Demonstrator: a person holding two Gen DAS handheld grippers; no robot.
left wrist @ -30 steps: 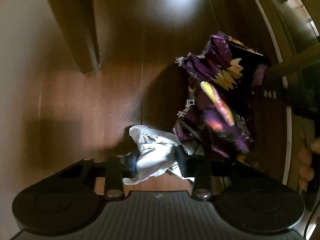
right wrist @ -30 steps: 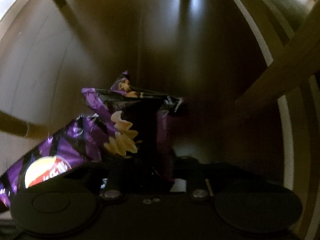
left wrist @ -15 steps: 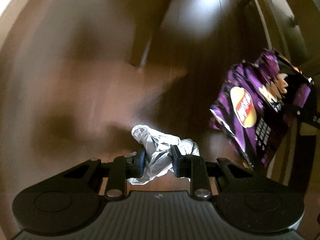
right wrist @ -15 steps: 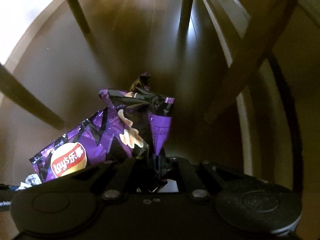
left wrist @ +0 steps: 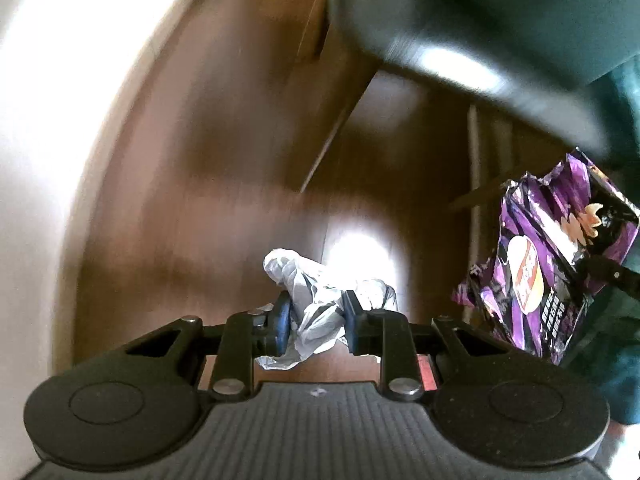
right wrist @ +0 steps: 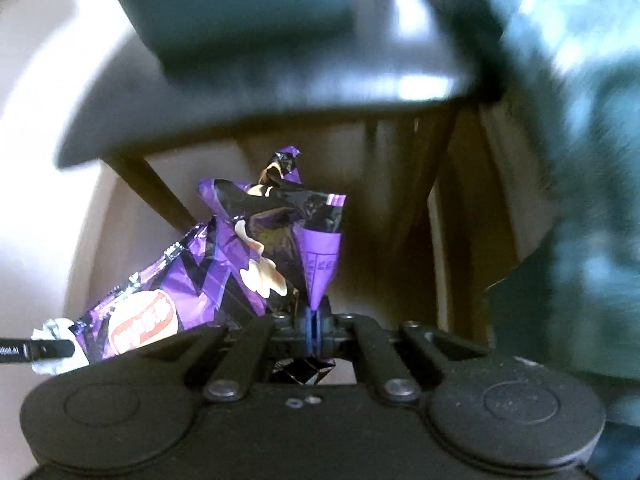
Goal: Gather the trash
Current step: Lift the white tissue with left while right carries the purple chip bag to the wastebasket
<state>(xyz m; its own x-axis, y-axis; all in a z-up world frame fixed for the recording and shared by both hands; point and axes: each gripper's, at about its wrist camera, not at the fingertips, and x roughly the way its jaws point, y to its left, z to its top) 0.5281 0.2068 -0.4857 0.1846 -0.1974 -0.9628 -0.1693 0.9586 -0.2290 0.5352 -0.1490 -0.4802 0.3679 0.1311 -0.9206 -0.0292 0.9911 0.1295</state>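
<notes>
Wooden floor [left wrist: 224,216] blurs beneath; left gripper [left wrist: 316,320] jaws pinch crumpled white wrapper [left wrist: 316,300], right gripper [right wrist: 314,326] jaws clamp purple chip bag [right wrist: 240,264]. Best carry both steadily, grips firm.

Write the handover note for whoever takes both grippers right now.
Left gripper: shut on the crumpled white wrapper, held off the wood floor.
Right gripper: shut on a corner of the purple chip bag, which hangs to its left, close to the other gripper's load.
Done: both pieces of trash are picked up.
Left: no bin is visible in either view; both views are blurred. Find one and drop both pieces in. Dark furniture sits close above, so move carefully.
</notes>
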